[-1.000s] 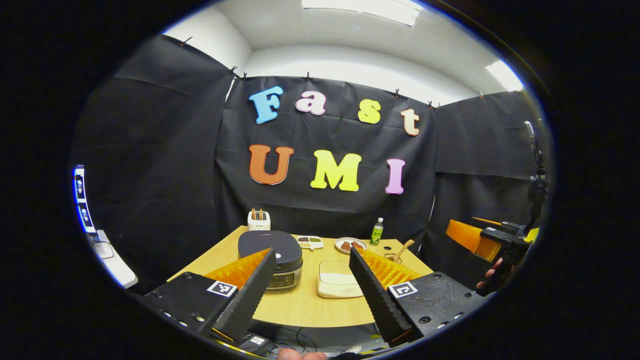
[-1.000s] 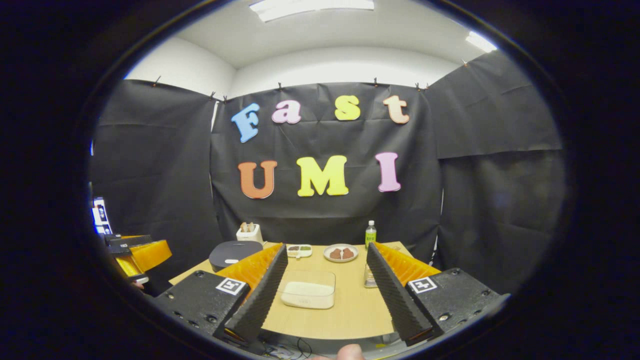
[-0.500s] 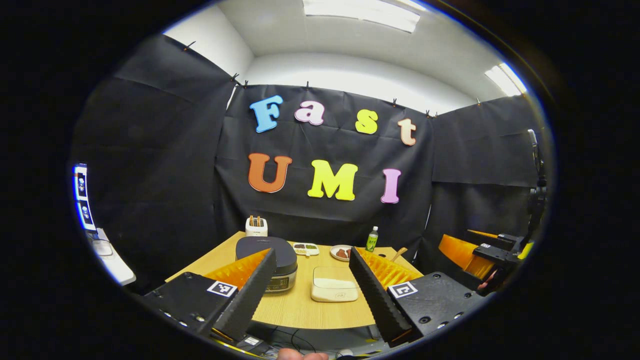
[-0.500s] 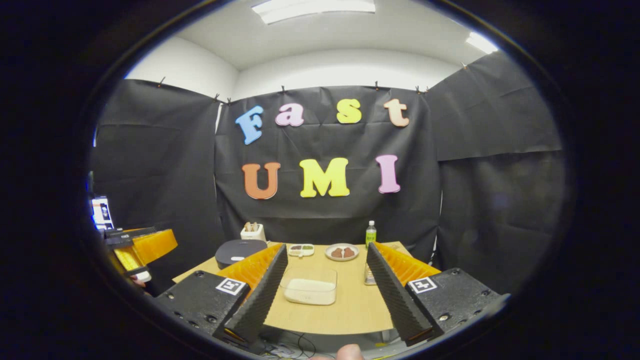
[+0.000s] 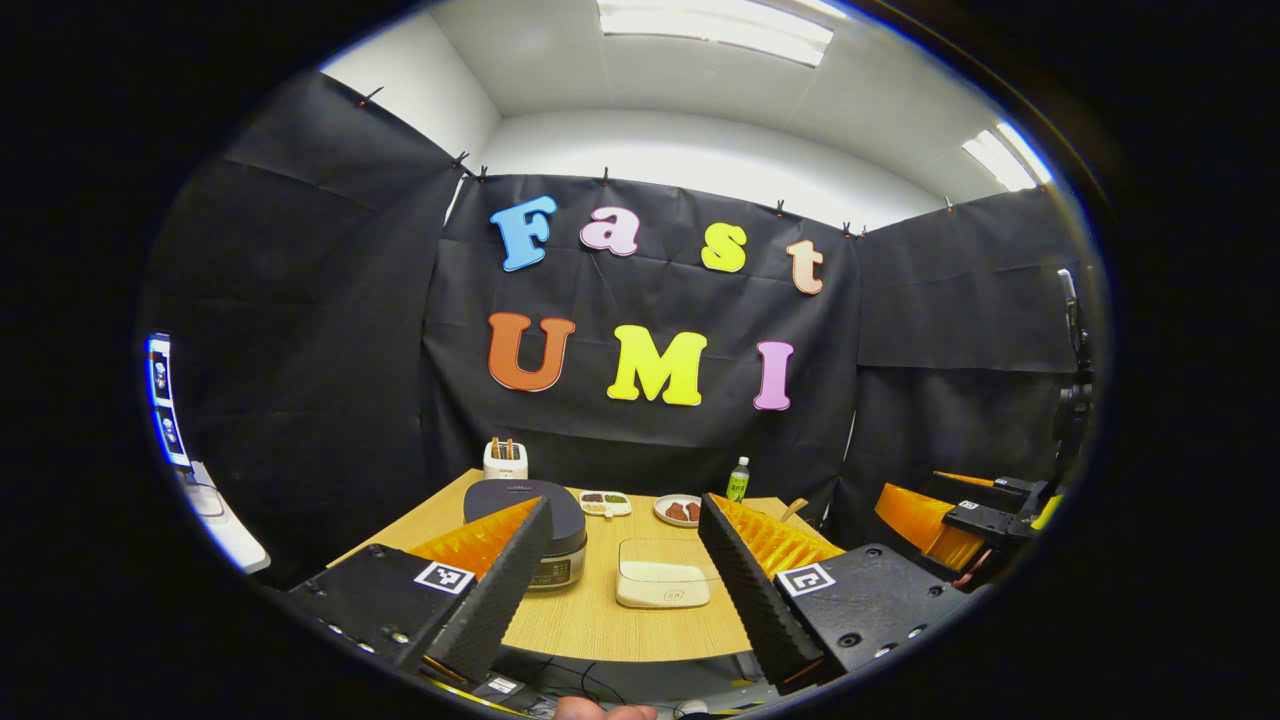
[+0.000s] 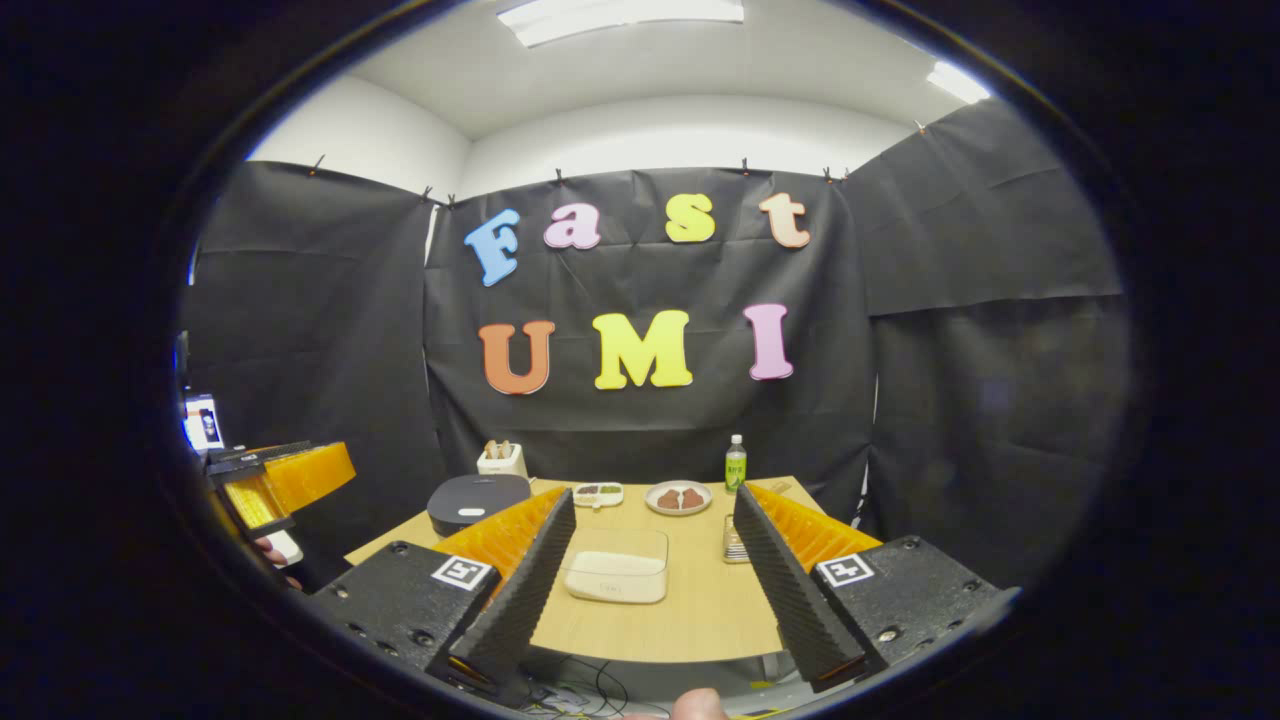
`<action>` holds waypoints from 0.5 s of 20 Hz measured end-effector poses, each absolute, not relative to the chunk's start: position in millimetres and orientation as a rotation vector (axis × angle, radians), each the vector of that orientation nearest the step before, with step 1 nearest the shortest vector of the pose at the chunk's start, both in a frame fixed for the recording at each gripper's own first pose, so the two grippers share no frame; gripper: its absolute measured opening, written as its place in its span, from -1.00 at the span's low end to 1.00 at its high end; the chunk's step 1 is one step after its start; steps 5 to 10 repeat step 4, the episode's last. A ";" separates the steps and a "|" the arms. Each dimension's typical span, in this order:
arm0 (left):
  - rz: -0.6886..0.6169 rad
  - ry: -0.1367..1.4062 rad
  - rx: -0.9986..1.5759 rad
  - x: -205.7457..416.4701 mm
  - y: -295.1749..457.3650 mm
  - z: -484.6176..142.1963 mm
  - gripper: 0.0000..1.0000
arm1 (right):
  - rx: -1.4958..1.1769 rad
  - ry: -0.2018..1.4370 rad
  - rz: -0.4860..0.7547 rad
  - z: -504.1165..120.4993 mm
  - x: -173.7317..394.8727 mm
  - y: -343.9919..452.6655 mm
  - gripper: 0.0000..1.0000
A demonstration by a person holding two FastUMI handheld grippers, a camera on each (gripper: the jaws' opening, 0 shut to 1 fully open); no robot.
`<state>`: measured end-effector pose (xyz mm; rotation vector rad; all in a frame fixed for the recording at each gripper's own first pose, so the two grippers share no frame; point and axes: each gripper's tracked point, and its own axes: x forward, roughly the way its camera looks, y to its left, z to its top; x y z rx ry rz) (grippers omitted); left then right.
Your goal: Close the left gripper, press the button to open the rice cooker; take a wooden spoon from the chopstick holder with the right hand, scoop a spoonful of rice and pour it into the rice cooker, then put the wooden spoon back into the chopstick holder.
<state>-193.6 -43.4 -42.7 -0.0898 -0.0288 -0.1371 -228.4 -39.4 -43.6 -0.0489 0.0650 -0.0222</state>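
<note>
Nearest, the left claw (image 5: pixel 622 575) is hanging wide open and empty before the worktop (image 5: pixel 600 625); the right claw (image 6: pixel 650 580) likewise, gaping, holding nothing. Judged step: shutting the left fingers fully first, then pressing squarely on the lid button. The rice cooker (image 5: pixel 530 520), lid down, is sitting at 10 o'clock, the rice container (image 5: pixel 663 585) centre, the wooden spoon (image 5: pixel 795 508) at 2 o'clock, farther back.

Pale wood-grain table (image 6: pixel 690 600) carries dark grey rice cooker (image 5: pixel 525 505), clear rice box (image 6: pixel 617 577) with white rice beside it, green-labelled bottle (image 6: pixel 735 465) and white toaster (image 5: pixel 505 461) behind.
</note>
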 end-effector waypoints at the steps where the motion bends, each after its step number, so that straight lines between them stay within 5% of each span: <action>1: -0.137 -0.030 -0.085 -192.6 -44.4 -43.6 0.89 | -0.051 0.062 -0.023 -41.5 -227.9 -39.1 0.87; 2: -0.137 -0.032 -0.076 -192.1 -44.7 -43.9 0.89 | -0.048 0.051 -0.026 -38.1 -226.9 -39.2 1.00; 10: -0.134 -0.033 -0.065 -191.7 -43.8 -45.2 0.89 | -0.043 0.045 -0.026 -37.3 -225.1 -37.7 1.00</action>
